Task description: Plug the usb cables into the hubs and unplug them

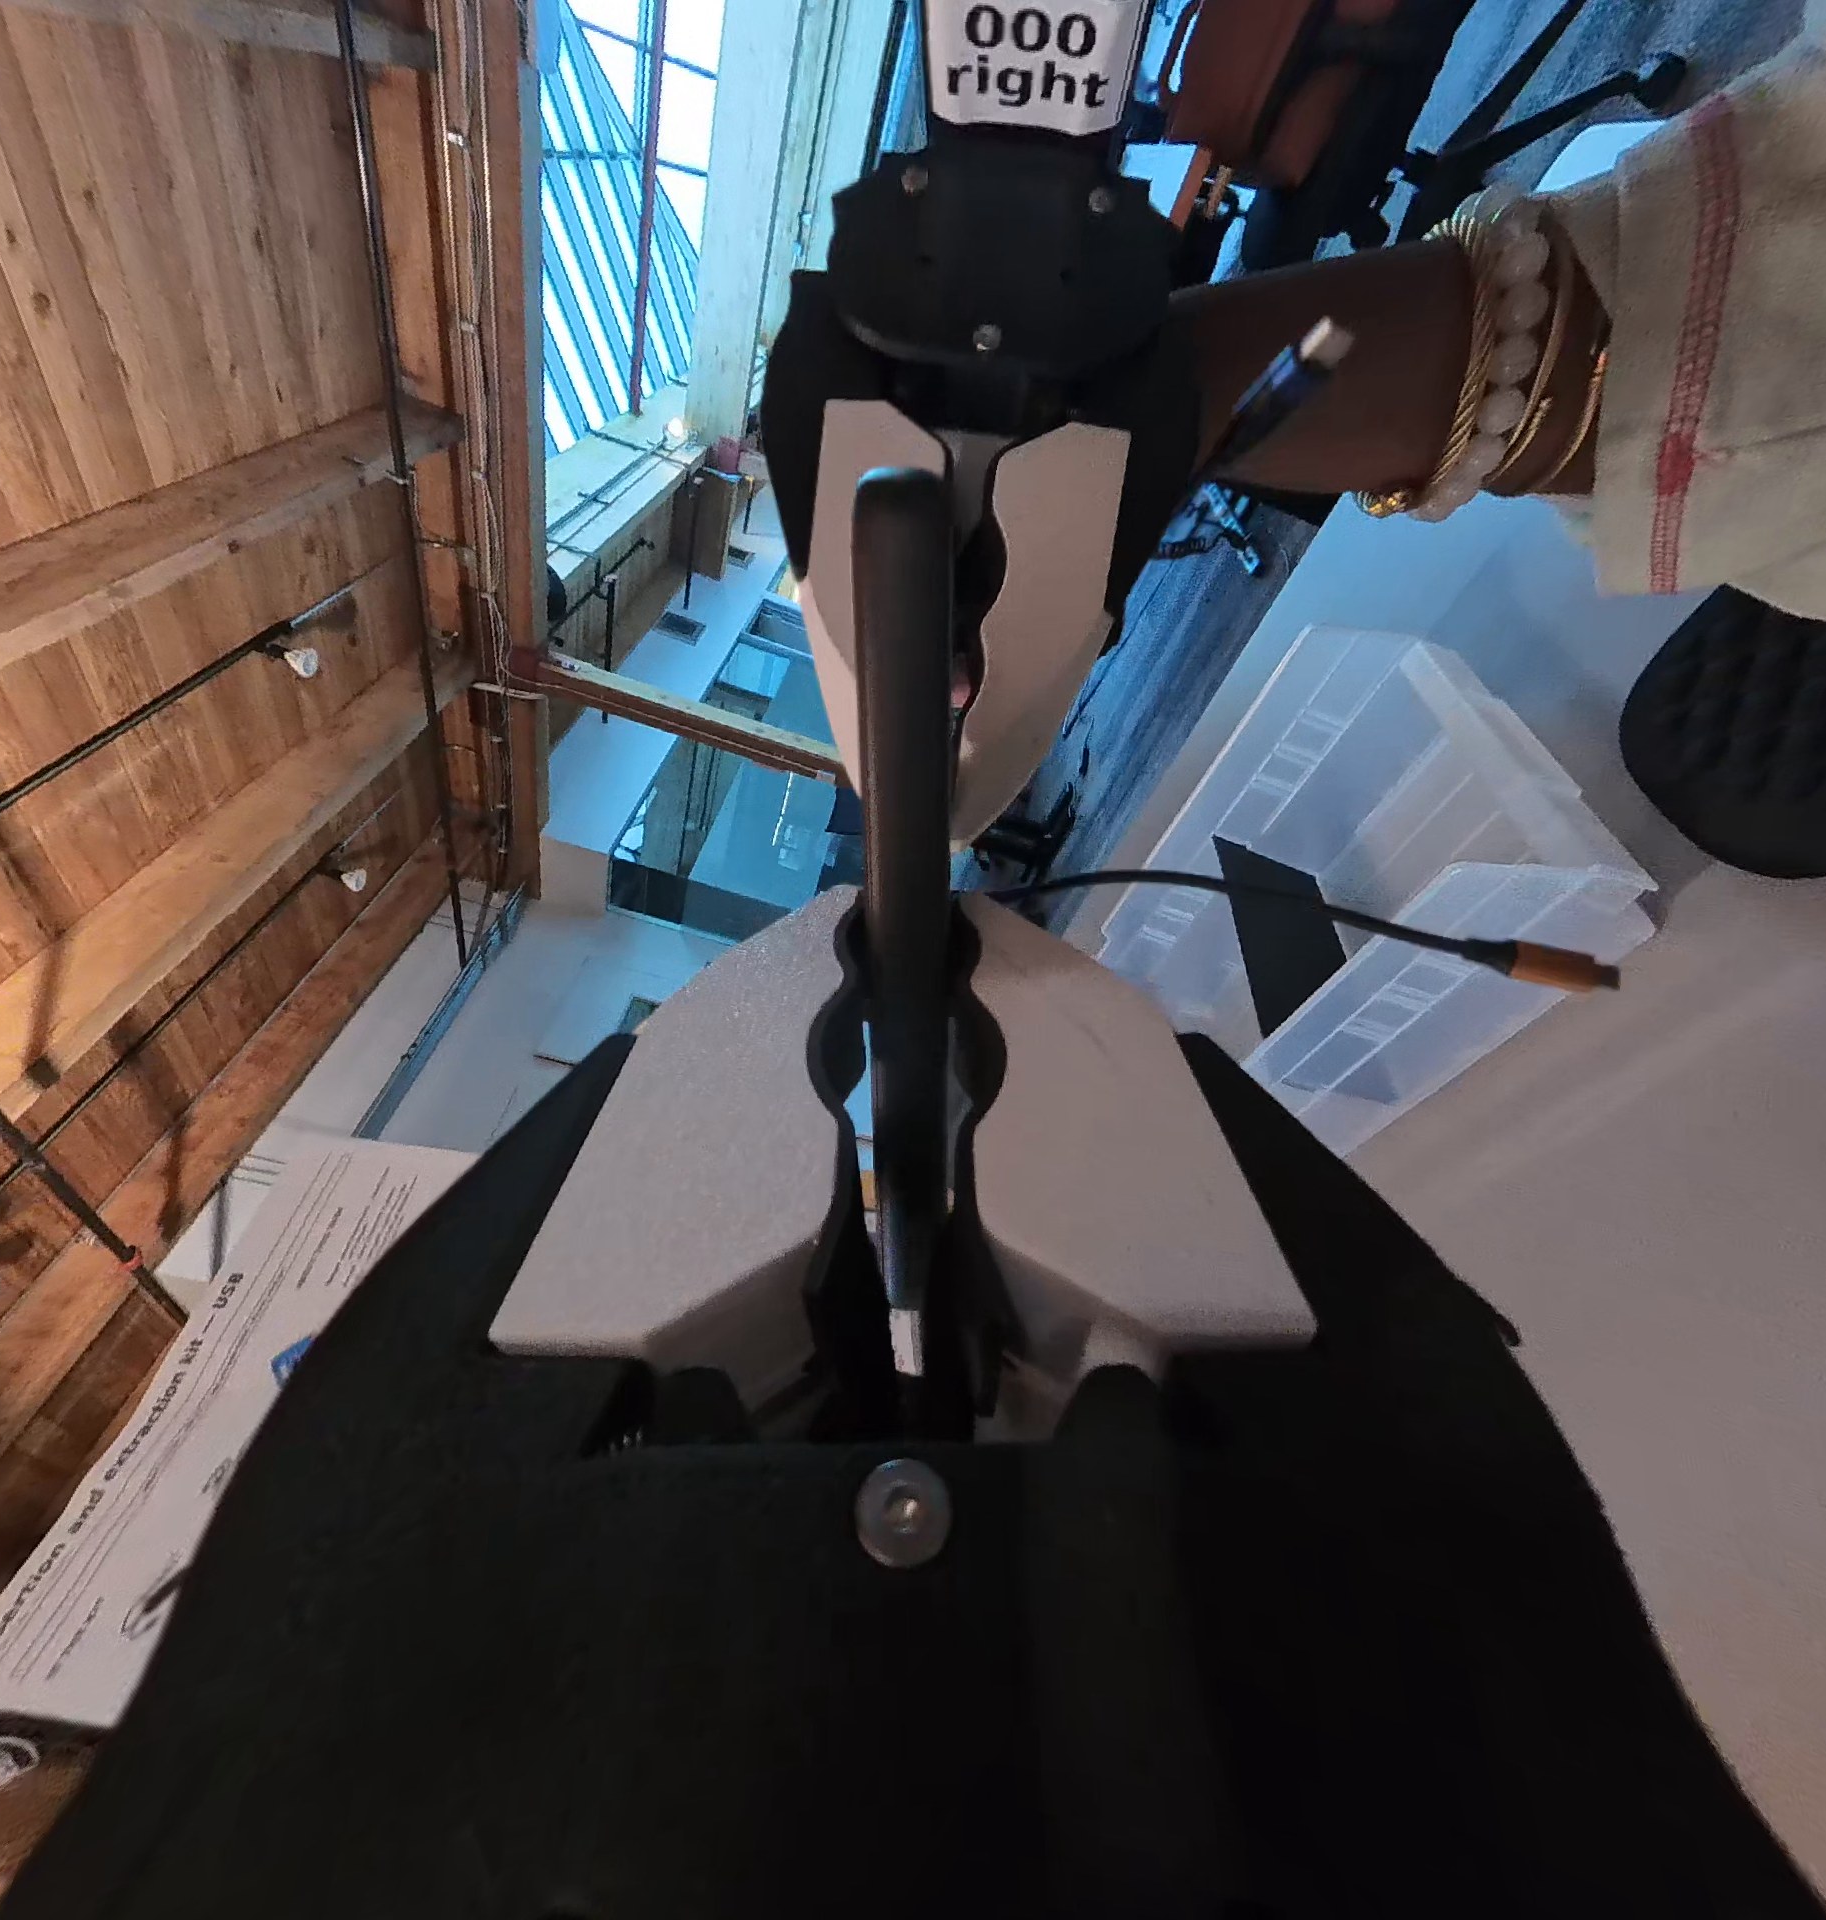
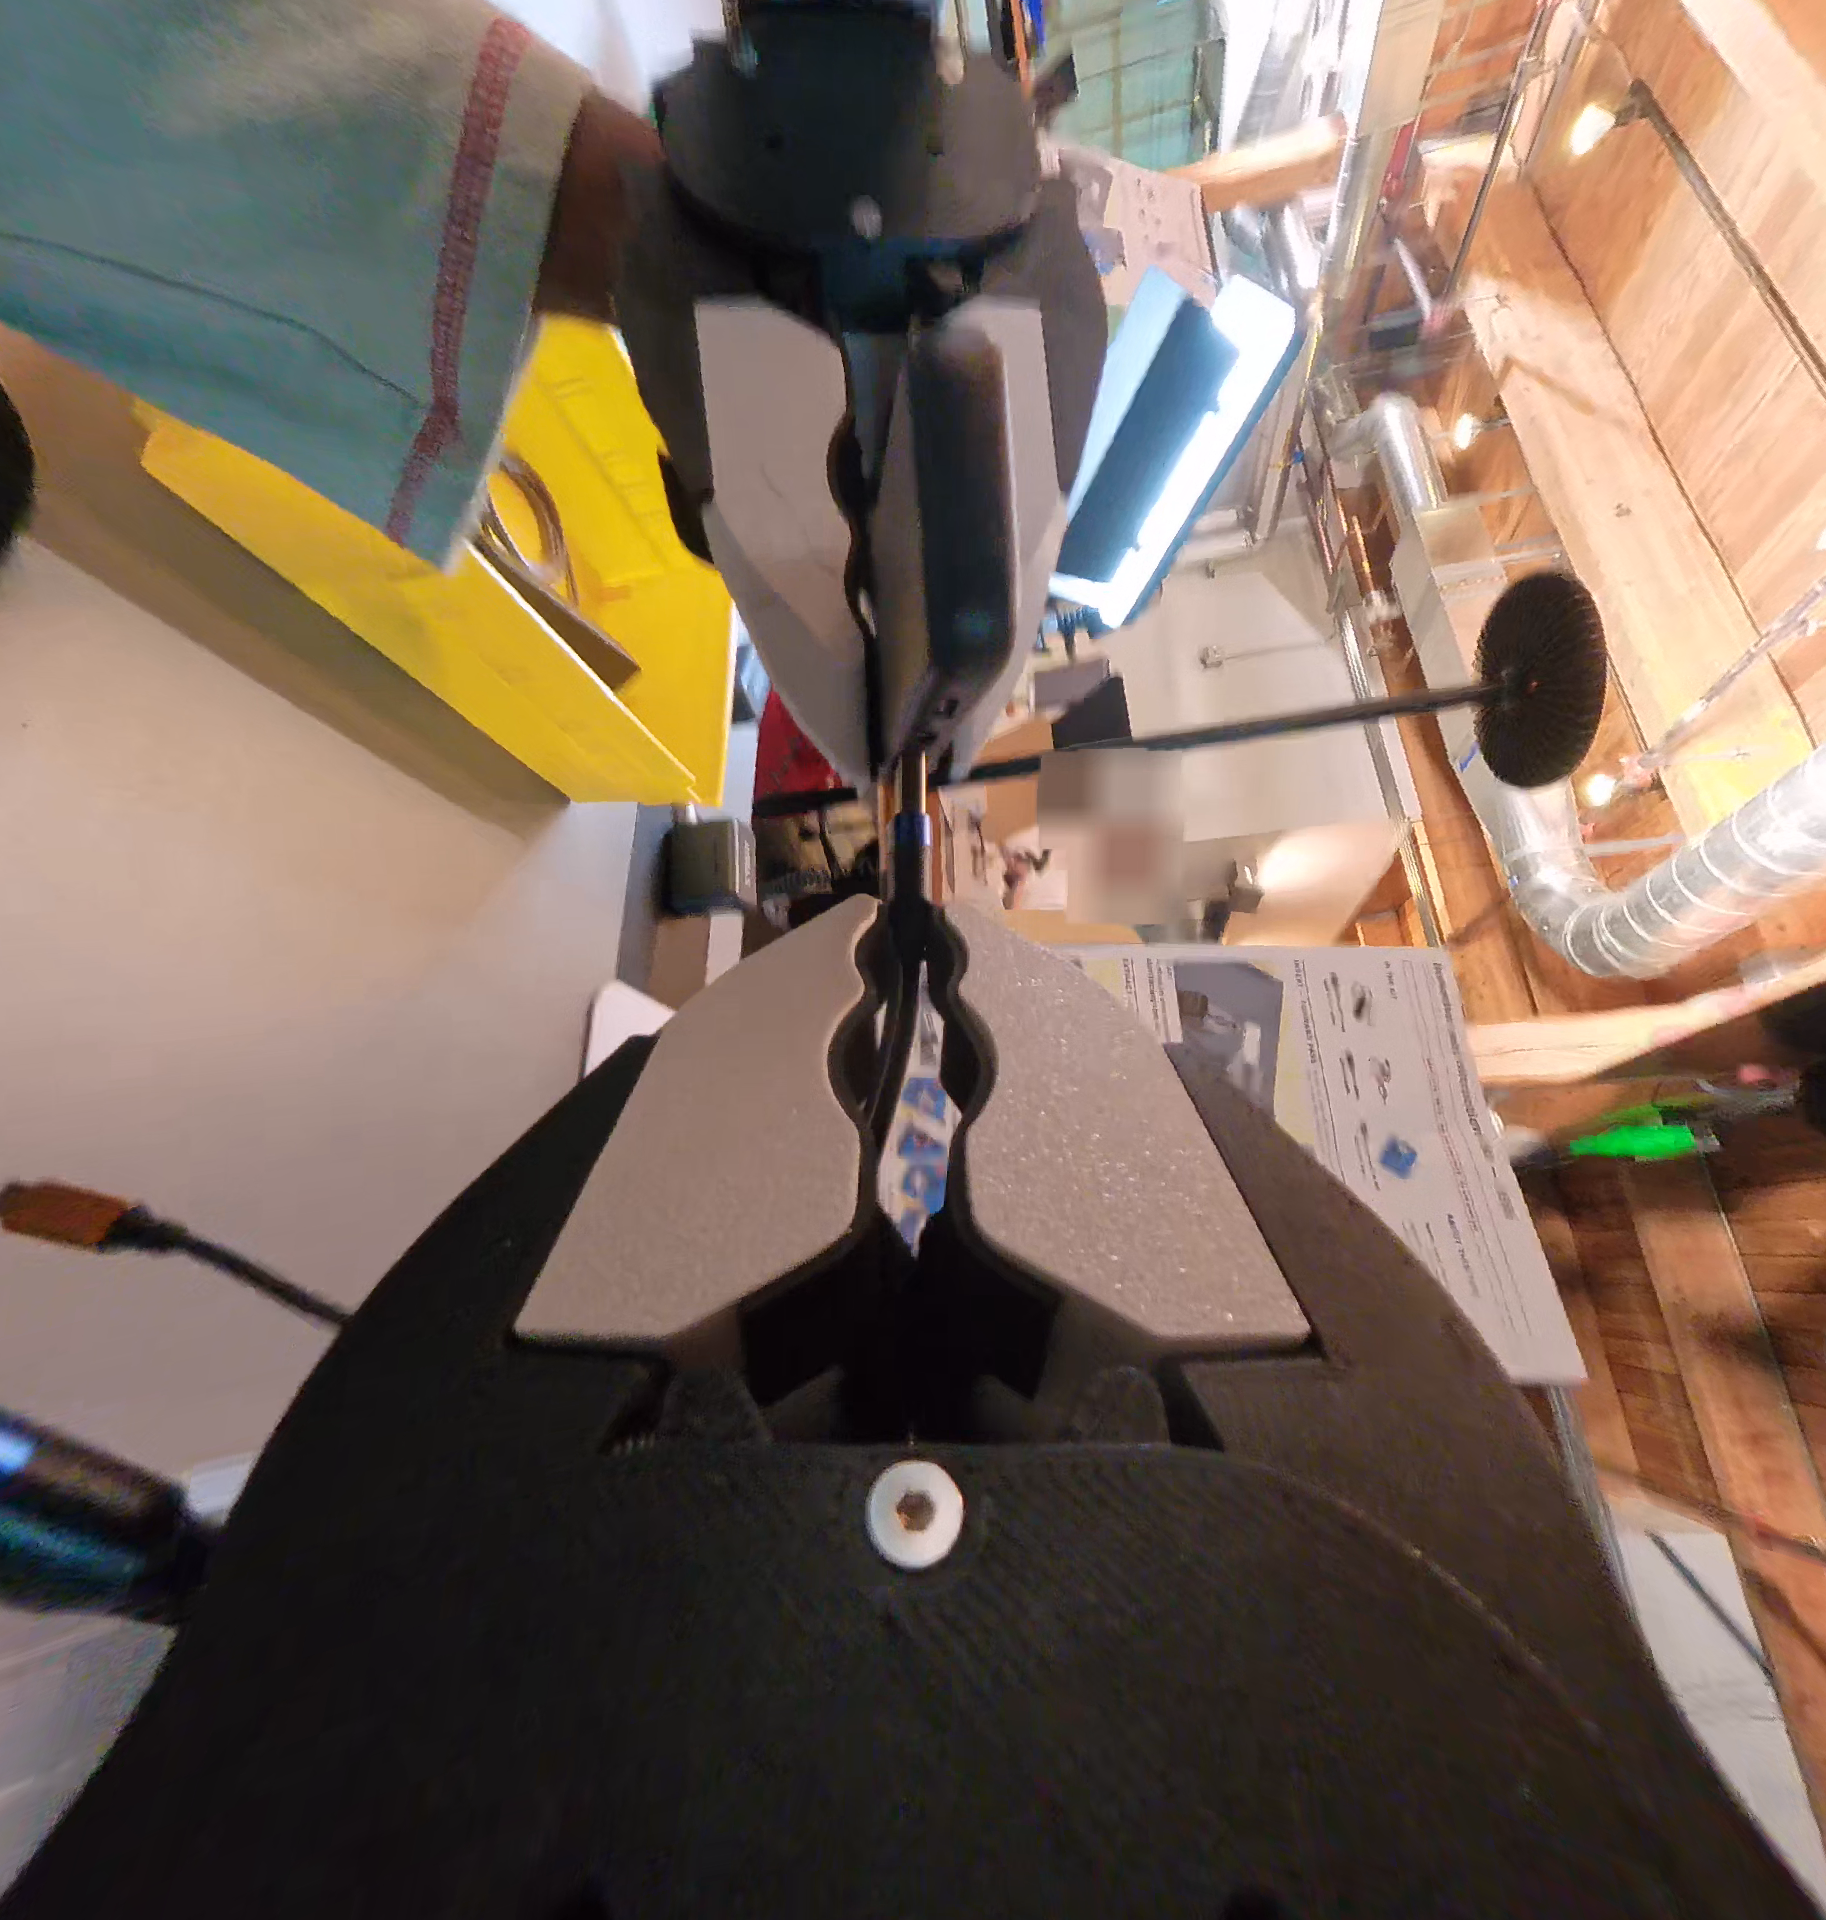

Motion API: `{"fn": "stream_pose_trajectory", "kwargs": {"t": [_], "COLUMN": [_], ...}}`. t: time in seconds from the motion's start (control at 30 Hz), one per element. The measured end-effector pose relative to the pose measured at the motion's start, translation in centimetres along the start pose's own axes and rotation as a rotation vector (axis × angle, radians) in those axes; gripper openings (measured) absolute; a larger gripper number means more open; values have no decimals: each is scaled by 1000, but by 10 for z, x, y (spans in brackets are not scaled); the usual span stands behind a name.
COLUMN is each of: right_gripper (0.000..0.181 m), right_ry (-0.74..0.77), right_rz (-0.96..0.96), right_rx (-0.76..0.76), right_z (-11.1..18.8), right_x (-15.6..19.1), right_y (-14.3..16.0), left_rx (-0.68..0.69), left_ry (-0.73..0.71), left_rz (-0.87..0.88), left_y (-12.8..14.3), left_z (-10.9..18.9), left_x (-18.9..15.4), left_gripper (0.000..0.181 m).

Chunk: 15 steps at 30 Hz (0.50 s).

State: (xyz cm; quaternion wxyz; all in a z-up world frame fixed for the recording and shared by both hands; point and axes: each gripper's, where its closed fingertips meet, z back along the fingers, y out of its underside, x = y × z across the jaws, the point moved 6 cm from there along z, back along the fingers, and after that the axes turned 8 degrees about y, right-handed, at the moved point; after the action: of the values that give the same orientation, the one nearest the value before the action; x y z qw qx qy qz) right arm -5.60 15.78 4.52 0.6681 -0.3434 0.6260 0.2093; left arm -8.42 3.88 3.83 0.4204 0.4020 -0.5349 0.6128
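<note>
My left gripper is shut on a slim black hub that sticks out past its fingertips. The right gripper faces it, tip to tip. In the right wrist view my right gripper is shut on a black USB plug with a blue ring. The plug's tip meets the end port of the hub, which the left gripper holds. I cannot tell how deep the plug sits. A loose orange plug and a blue plug hang to the side.
A white table lies alongside. Clear plastic organiser boxes, a printed sheet, a yellow box and a small grey adapter rest on it. A person's braceleted wrist and sleeve are close. The tips of both grippers are at nearly the same place.
</note>
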Motion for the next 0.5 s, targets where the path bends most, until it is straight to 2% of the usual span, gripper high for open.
{"fn": "stream_pose_trajectory", "kwargs": {"t": [0.1, 0.17, 0.27, 0.4, 0.5], "right_gripper": [6, 6, 7, 7, 7], "right_ry": [47, 77, 141, 214, 167], "right_rz": [-4, -75, -147, -314, -444], "right_rx": [116, 54, 71, 185, 296], "right_z": [6, 13, 25, 49, 64], "right_x": [-6, -12, -22, -28, -13], "right_y": [23, 28, 43, 94, 137], "left_rx": [28, -9, 27, 116, 170], "left_ry": [-45, -59, -114, -231, -279], "left_rz": [25, 41, 46, 102, 122], "left_y": [7, 5, 6, 22, 30], "left_z": [12, 16, 16, 23, 30], "left_x": [5, 7, 12, 24, 28], "left_gripper": [12, 12, 12, 12, 12]}}
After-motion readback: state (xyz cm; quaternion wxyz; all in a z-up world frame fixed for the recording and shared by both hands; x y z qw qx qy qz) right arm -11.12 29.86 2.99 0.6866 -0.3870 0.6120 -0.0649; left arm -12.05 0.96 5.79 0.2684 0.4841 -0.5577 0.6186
